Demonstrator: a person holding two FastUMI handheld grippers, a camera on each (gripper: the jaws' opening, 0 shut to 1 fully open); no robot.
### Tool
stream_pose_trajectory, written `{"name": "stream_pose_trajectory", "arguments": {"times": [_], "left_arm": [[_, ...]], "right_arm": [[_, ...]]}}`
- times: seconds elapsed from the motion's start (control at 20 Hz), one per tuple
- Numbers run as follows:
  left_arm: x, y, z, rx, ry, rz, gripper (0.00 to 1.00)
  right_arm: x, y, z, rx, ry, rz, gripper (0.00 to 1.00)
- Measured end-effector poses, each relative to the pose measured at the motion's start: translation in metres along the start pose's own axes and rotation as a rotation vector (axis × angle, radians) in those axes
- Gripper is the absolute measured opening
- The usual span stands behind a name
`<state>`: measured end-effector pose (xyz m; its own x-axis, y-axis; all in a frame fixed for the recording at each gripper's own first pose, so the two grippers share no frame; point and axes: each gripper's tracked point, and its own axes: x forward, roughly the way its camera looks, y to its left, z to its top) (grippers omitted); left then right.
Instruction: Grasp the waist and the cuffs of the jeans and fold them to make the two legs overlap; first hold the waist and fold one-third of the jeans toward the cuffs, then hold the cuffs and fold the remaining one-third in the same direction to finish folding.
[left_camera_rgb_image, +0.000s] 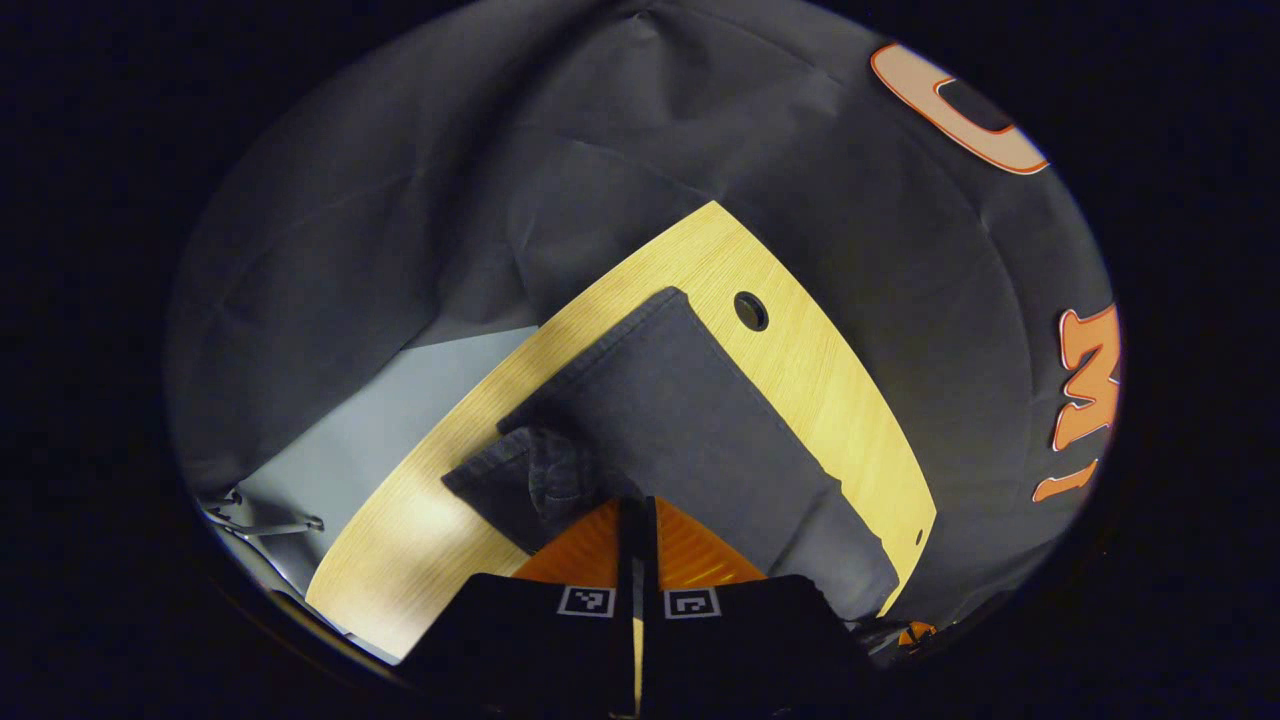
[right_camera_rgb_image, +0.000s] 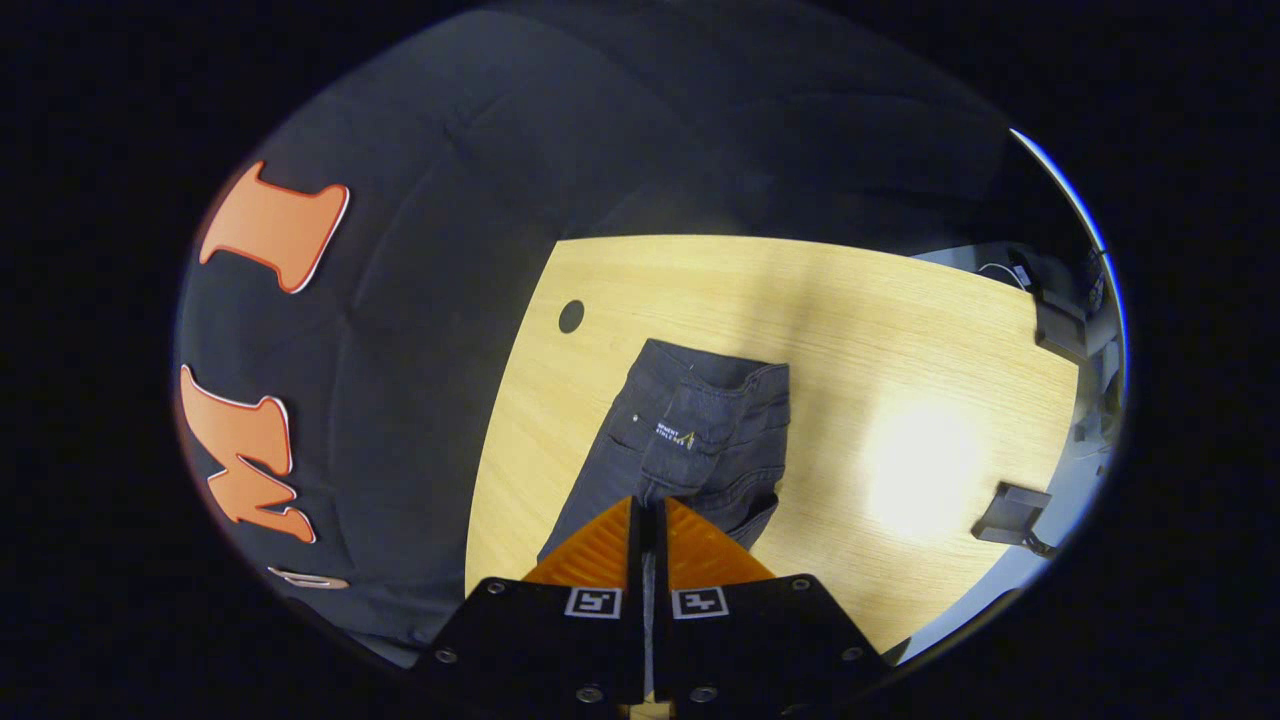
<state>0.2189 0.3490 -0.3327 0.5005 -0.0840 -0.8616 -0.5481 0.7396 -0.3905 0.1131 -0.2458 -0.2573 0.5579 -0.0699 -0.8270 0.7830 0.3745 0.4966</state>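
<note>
While both tongs (left_camera_rgb_image: 637, 515) (right_camera_rgb_image: 650, 515) sit pinched together above the jeans (left_camera_rgb_image: 690, 420) on the surface (right_camera_rgb_image: 900, 330) — gripping cloth, I cannot tell — I judge the legs overlap.

We see a light wood table (right_camera_rgb_image: 880, 330) w/ 1 round cable hole (right_camera_rgb_image: 571, 316); dark jeans (right_camera_rgb_image: 700, 430) lie flat on it.

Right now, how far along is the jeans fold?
Done: the jeans look narrowed, legs apparently overlapped, lying on the wooden table. In hand: the left gripper and right gripper both look closed over denim, each at a different end of the jeans. Left: no clear third-fold stack yet, so both third folds seem pending.
</note>
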Motion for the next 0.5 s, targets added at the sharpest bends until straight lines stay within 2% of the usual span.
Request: {"name": "stream_pose_trajectory", "arguments": {"times": [0.25,0.5], "left_arm": [[0.01,-0.012,0.03,0.009,-0.051,0.031,0.04],[0.019,-0.034,0.058,0.024,-0.095,0.065,0.04]], "right_arm": [[0.019,0.01,0.013,0.0,0.023,0.027,0.01],[0.051,0.023,0.028,-0.011,0.051,0.008,0.01]]}}
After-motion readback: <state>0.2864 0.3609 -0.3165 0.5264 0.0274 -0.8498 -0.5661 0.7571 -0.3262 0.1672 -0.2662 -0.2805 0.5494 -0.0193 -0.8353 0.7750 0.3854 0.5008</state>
